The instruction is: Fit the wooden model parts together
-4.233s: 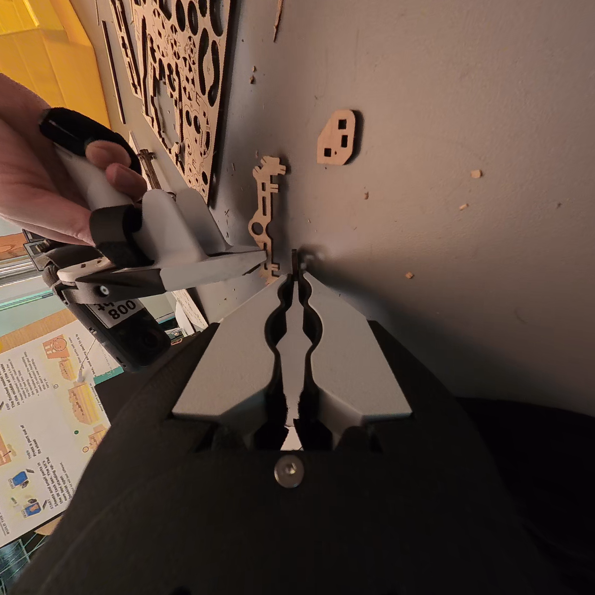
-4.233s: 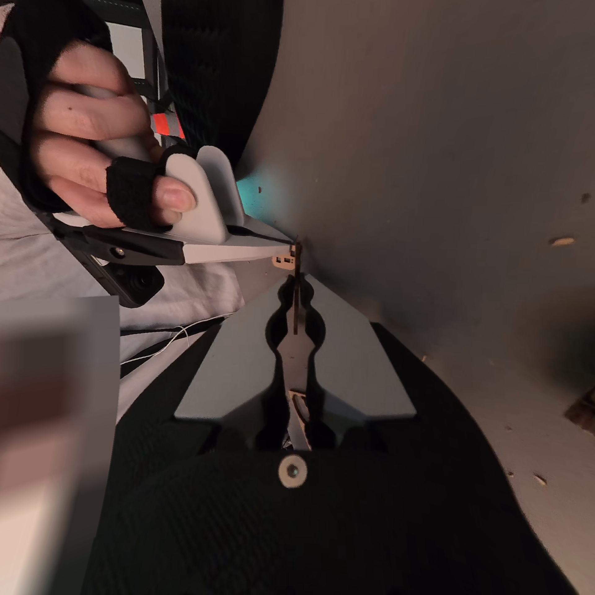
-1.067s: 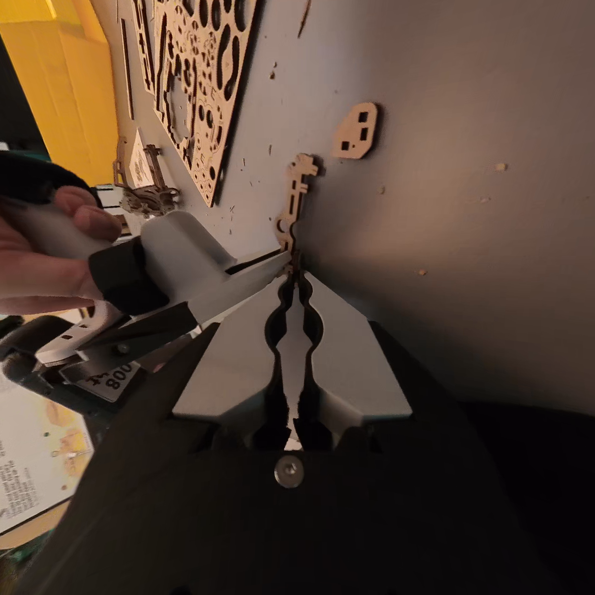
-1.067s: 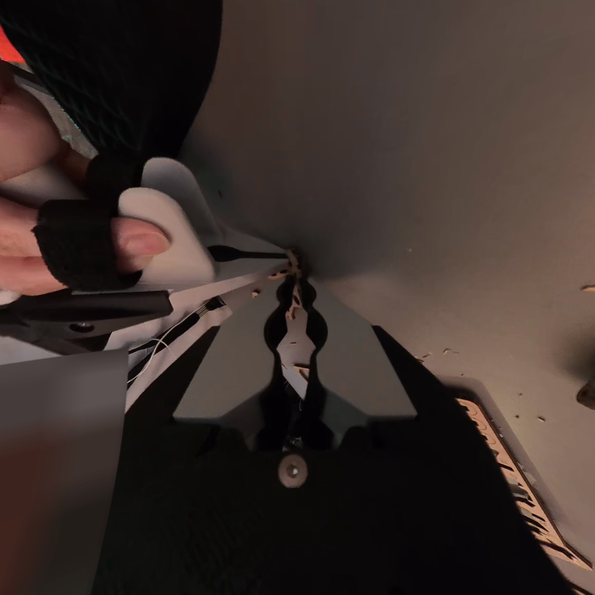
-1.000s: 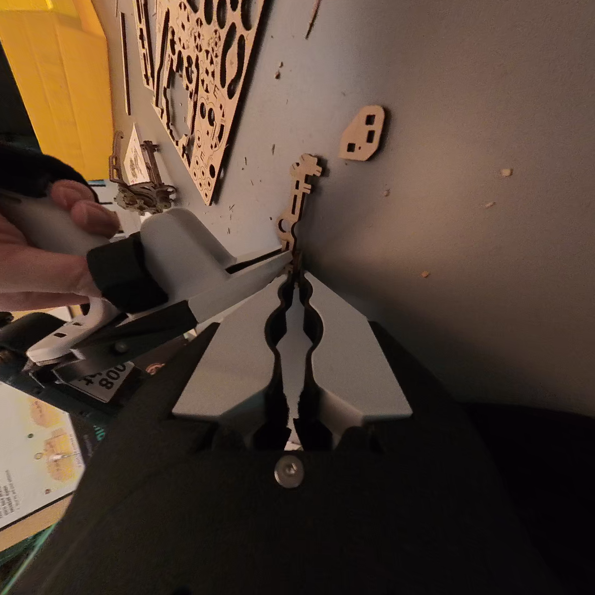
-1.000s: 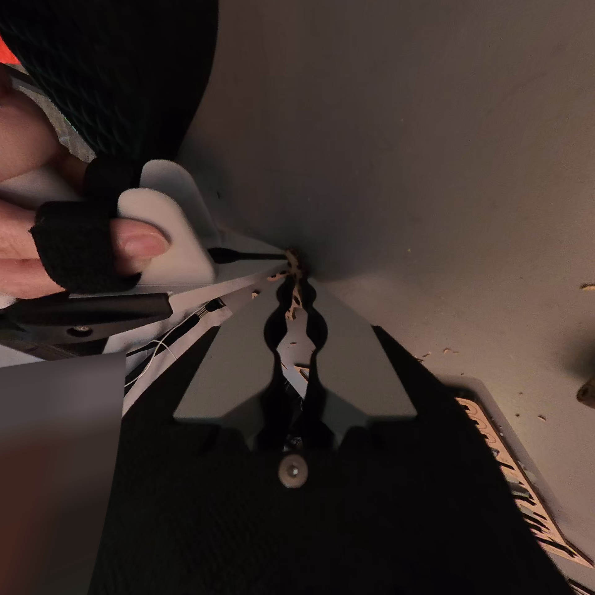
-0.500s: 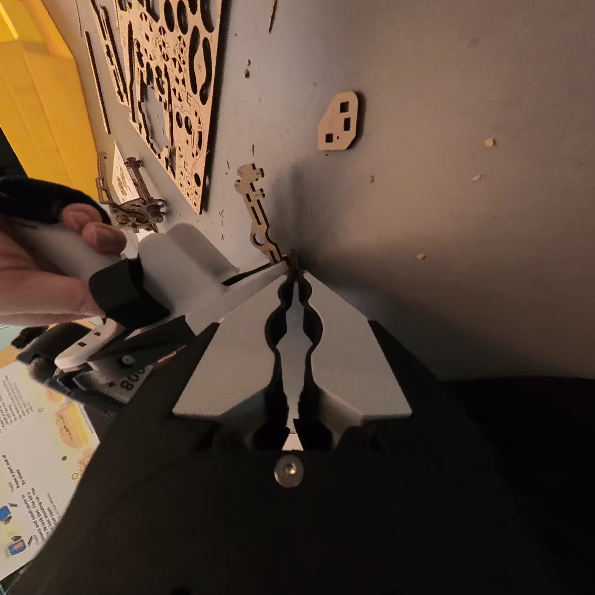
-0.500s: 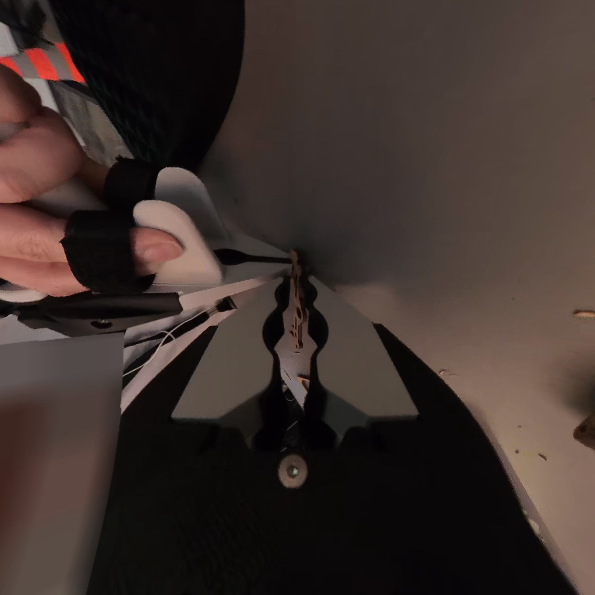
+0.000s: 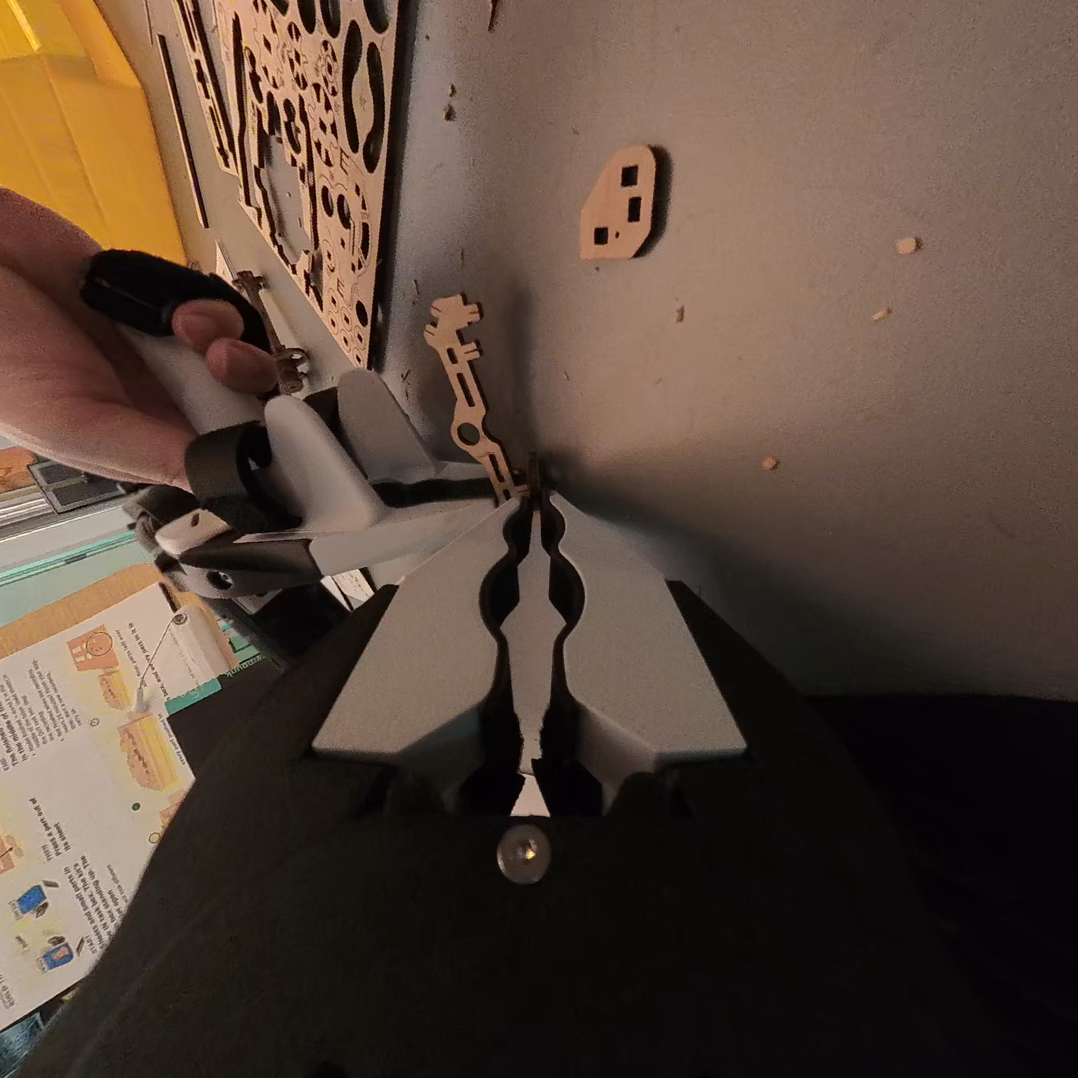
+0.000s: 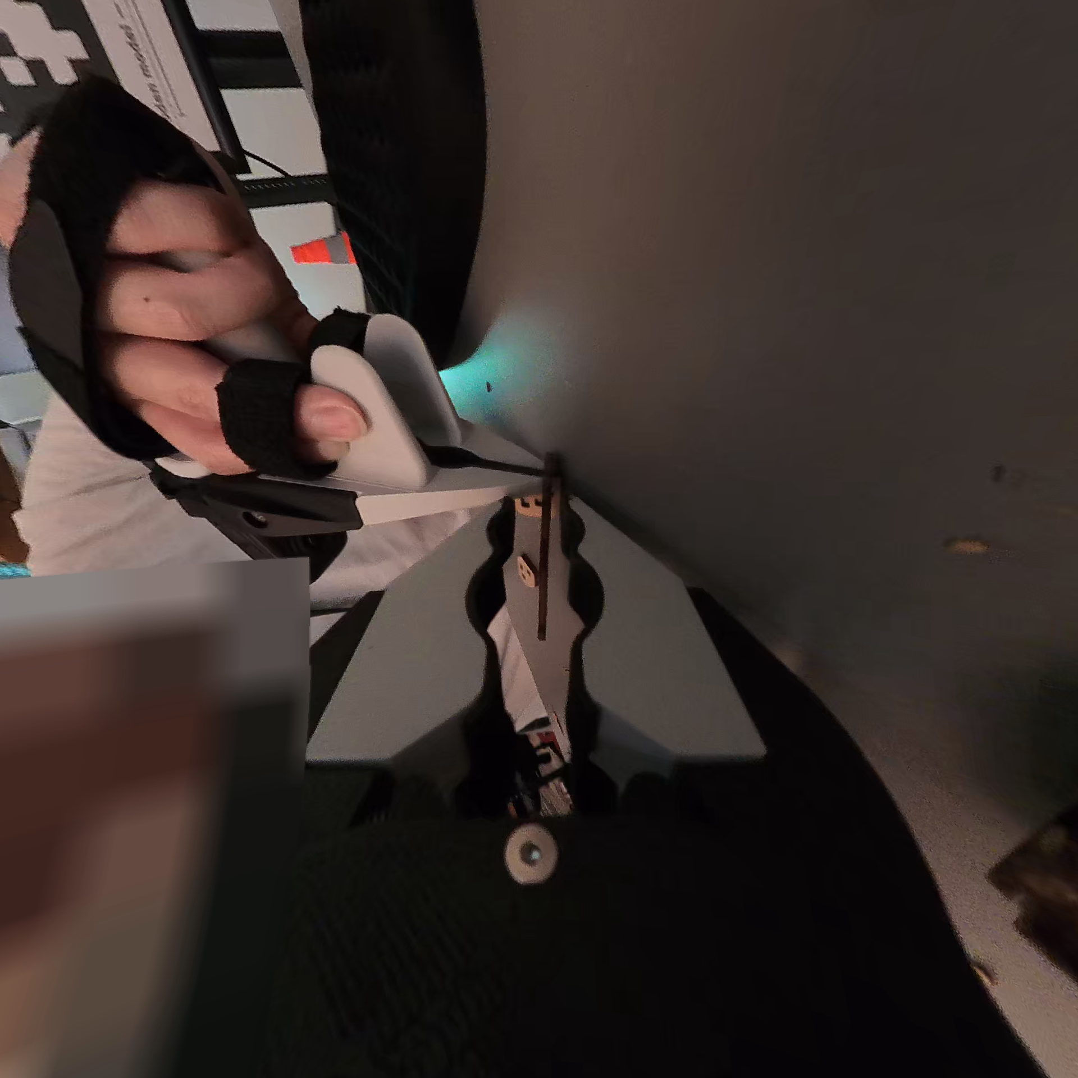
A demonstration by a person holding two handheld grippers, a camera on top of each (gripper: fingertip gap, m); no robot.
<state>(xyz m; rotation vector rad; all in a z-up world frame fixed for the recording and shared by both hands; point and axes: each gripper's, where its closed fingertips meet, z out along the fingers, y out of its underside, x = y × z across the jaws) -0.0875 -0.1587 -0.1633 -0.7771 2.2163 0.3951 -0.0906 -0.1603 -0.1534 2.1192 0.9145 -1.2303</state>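
Observation:
A long slotted wooden strip (image 9: 466,402) stands up over the grey table (image 9: 816,350), its lower end at the point where both grippers meet. My right gripper (image 10: 549,487) is shut on the strip (image 10: 544,560), which shows edge-on between its fingers. In the left wrist view this gripper (image 9: 496,496) comes in from the left, held by a hand. My left gripper (image 9: 534,496) is shut on a small dark wooden part (image 9: 532,469) at its tips, pressed against the strip's end. Most of that part is hidden. In the right wrist view the left gripper (image 10: 525,481) reaches in from the left.
A cut-out plywood sheet (image 9: 303,146) lies at the top left. A loose flat piece with square holes (image 9: 621,204) lies farther out. A partly built model (image 9: 280,361) sits behind the hand. An instruction sheet (image 9: 76,758) lies lower left. Wood crumbs dot the table. Less than 4 cm separates the two grippers' tips.
The strip has swung from leaning right to leaning left in the left wrist view. In the right wrist view it has turned from face-on to edge-on. Both grippers stay shut.

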